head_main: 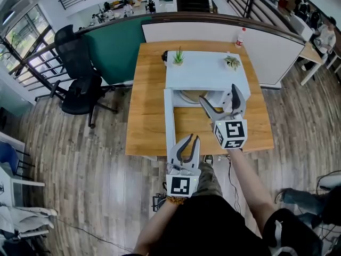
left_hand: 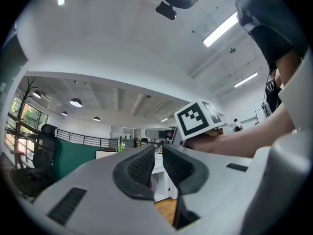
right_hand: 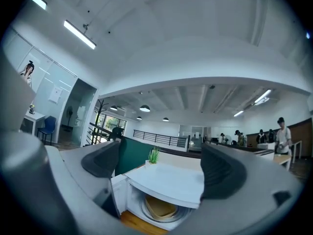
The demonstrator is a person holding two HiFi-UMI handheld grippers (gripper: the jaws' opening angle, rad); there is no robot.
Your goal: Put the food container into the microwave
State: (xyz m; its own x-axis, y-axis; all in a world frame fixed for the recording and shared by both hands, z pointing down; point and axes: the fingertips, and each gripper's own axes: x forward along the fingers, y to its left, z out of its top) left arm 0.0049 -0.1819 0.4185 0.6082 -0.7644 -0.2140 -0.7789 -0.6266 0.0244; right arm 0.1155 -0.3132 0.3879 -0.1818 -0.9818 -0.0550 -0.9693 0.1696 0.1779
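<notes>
A white microwave [head_main: 205,71] stands on the wooden table [head_main: 146,116] with its door [head_main: 169,121] swung out to the left. A tan food container [head_main: 193,96] sits inside on the turntable and also shows in the right gripper view [right_hand: 159,207]. My right gripper [head_main: 218,95] hovers in front of the opening, above the table. Its jaws are wide open and hold nothing; they frame the microwave [right_hand: 171,177] from a short way off. My left gripper [head_main: 193,138] is low by the door's outer end, its pads [left_hand: 139,168] closed to a thin slit with nothing between them.
Two small potted plants [head_main: 178,56] [head_main: 232,62] stand on top of the microwave. A bottle with a red cap [head_main: 241,36] is at the table's far right corner. A black office chair [head_main: 80,73] is left of the table, with wood floor around it.
</notes>
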